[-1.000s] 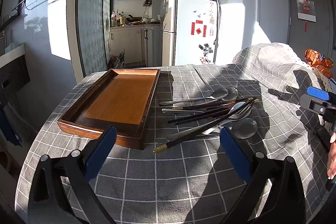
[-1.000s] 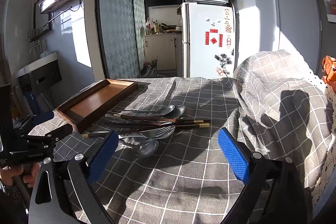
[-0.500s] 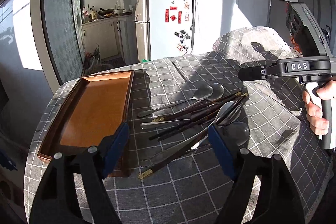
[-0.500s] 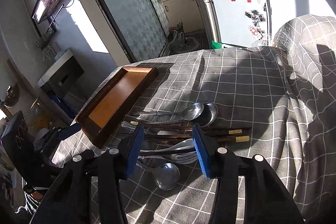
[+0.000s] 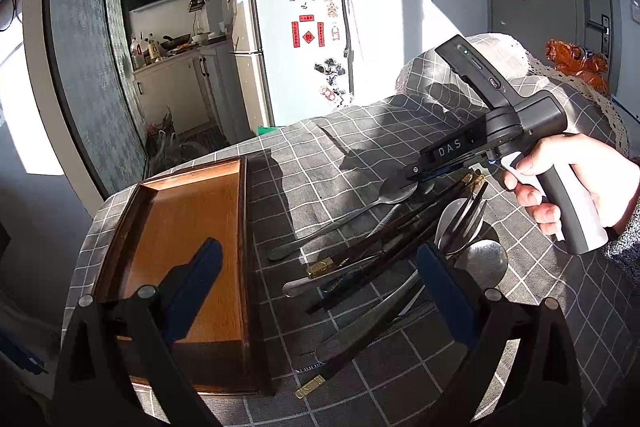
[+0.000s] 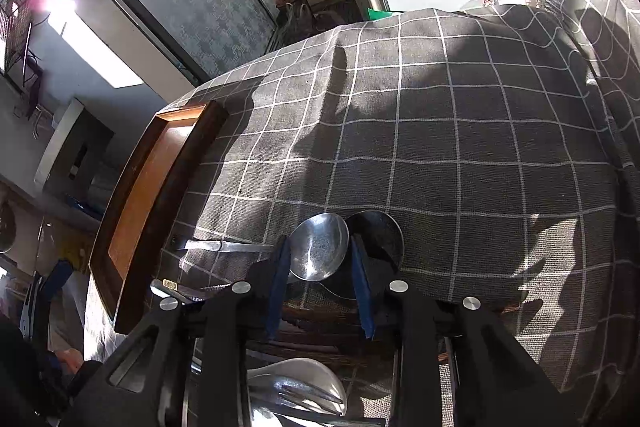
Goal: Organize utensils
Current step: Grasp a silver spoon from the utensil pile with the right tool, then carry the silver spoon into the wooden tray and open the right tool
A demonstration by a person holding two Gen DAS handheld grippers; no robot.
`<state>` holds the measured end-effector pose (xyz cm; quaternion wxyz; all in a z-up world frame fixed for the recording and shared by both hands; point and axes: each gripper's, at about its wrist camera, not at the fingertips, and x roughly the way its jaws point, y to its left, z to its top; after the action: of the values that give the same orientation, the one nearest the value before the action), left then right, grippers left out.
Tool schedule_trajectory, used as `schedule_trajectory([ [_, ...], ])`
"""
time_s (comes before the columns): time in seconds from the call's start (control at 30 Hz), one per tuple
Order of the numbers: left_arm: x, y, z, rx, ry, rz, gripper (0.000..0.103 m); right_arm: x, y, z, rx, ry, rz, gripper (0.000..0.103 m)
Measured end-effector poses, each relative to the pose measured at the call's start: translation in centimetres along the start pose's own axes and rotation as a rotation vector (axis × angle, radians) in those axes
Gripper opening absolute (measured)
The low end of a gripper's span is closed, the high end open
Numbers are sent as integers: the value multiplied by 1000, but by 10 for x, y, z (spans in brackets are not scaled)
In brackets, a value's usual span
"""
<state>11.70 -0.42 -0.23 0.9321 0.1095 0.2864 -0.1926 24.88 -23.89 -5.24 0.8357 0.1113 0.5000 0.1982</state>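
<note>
A pile of steel spoons, a fork (image 5: 466, 223) and dark chopsticks (image 5: 384, 243) lies on the grey checked tablecloth, right of an empty wooden tray (image 5: 184, 247). My left gripper (image 5: 320, 291) is open and empty, hovering above the tray's right edge and the pile's near end. My right gripper (image 6: 320, 283) is low over the far end of the pile, its blue pads on either side of a steel spoon bowl (image 6: 320, 247), narrowly open; contact is unclear. It also shows in the left wrist view (image 5: 416, 179). A second spoon bowl (image 6: 380, 235) lies just to the right.
The tray (image 6: 136, 203) lies left of the pile. The cloth rises over a covered hump (image 5: 500, 75) at the back right. A fridge (image 5: 288, 43) and kitchen doorway stand beyond the table's far edge.
My right gripper has dropped down to the far spoon and narrowed its jaws around the bowl. My left gripper has moved forward and a little left, staying open.
</note>
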Motion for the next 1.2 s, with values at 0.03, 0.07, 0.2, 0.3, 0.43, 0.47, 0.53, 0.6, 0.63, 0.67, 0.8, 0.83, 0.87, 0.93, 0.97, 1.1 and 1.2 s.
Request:
schedule_trajectory([
  [0.03, 2, 0, 0, 2, 3, -9, 99, 4, 1, 2, -7, 3, -12, 15],
  [0.07, 4, -1, 0, 9, 3, -24, 99, 6, 2, 2, -15, 1, -12, 9],
  [0.2, 13, -11, -2, 95, 8, -28, 99, -5, 1, 2, -19, -41, 49, 5],
  [0.3, 21, -18, -4, 177, 16, 0, 99, -35, 8, 2, -54, -94, 123, 2],
  [0.43, 26, -12, 1, 187, 5, 1, 86, -79, 24, -4, -134, -152, 177, 2],
  [0.47, 26, -8, 2, 172, 5, -21, 77, -89, 28, -7, -144, -162, 195, 2],
  [0.53, 27, -2, 5, 138, 5, -52, 76, -105, 33, -10, -159, -175, 231, 1],
  [0.6, 27, -2, 6, 147, 1, -47, 76, -117, 41, -11, -187, -183, 246, 1],
  [0.63, 26, -3, 6, 160, -7, -32, 73, -122, 48, -12, -212, -186, 240, 1],
  [0.67, 24, -4, 6, 164, -14, -31, 69, -126, 53, -12, -228, -188, 240, 2],
  [0.8, 19, 4, 8, 132, 20, -45, 23, -129, 72, -10, -255, -185, 249, 2],
  [0.83, 19, 8, 7, 111, 36, -43, 20, -127, 77, -8, -260, -180, 253, 2],
  [0.87, 18, 13, 7, 93, 50, -50, 20, -124, 83, -7, -271, -178, 250, 2],
  [0.93, 13, 23, 4, 72, 56, -51, 19, -116, 93, -1, -275, -172, 260, 2],
  [0.97, 9, 28, 3, 61, 58, -44, 19, -109, 99, 5, -275, -168, 263, 2],
  [1.1, 4, 58, 1, 0, 79, 33, 18, -70, 125, 31, -275, -148, 280, 1],
  [1.2, 13, 85, -7, -61, 118, 79, 17, -34, 146, 50, -281, -114, 299, 1],
])
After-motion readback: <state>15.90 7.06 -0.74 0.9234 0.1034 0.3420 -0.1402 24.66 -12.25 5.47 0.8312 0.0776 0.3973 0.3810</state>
